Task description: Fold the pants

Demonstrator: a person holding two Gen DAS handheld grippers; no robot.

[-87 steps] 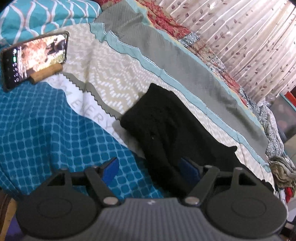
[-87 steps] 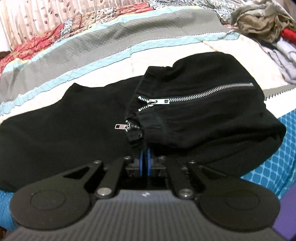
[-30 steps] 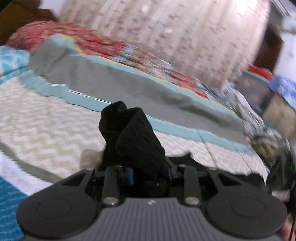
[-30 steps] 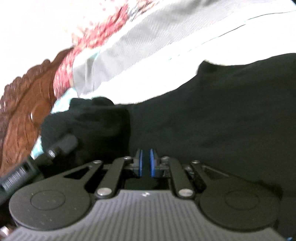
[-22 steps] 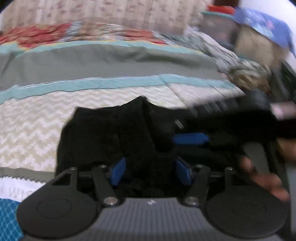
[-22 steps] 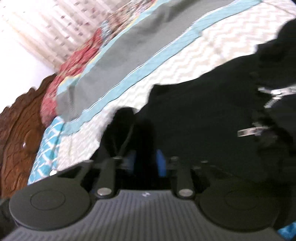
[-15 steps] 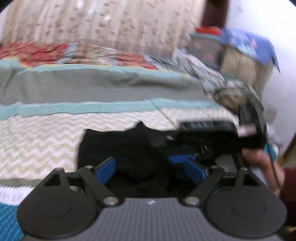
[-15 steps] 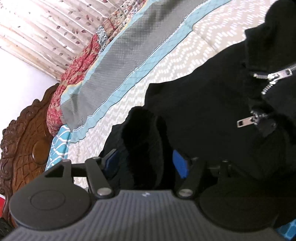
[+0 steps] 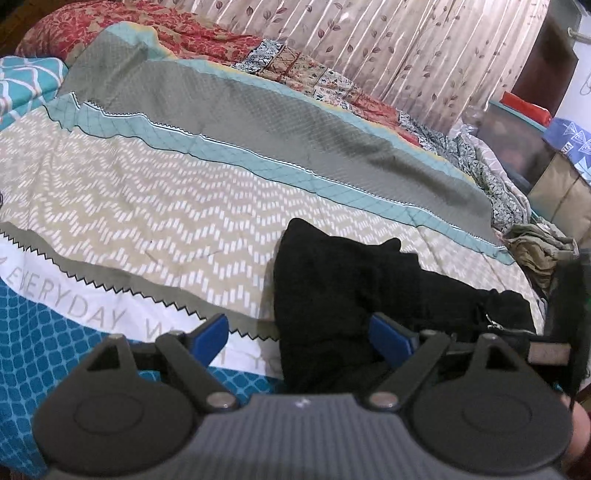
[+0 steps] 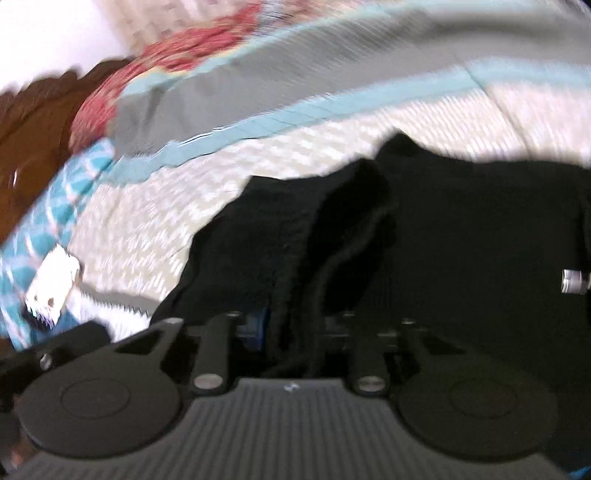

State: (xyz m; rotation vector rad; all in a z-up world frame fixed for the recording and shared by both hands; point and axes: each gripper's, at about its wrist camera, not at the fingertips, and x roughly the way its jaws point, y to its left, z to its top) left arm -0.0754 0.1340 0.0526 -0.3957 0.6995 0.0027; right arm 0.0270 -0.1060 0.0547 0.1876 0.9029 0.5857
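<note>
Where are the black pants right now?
In the left wrist view the black fabric pants lie bunched at lower right on the chevron-patterned bedspread, just ahead of the gripper's right blue pad.

One black pants (image 9: 351,291), one bedspread (image 9: 155,206), two grippers, one curtain (image 9: 406,48)

Black pants on a many-banded bedspread

The pants (image 9: 343,295) are plain black, with a silver zip pull (image 10: 574,281) at the right edge of the right view. The bedspread (image 9: 166,206) runs in bands: beige with white chevron dashes in the middle, a teal strip with zigzag edging above it, grey higher up, white with grey lettering and blue with a light lattice at lower left. Red floral quilt (image 9: 177,26) at the top. Curtain (image 9: 424,51), upper right, is beige with brown leaves. The gripper pads (image 9: 210,334) are blue on black bodies.
</note>
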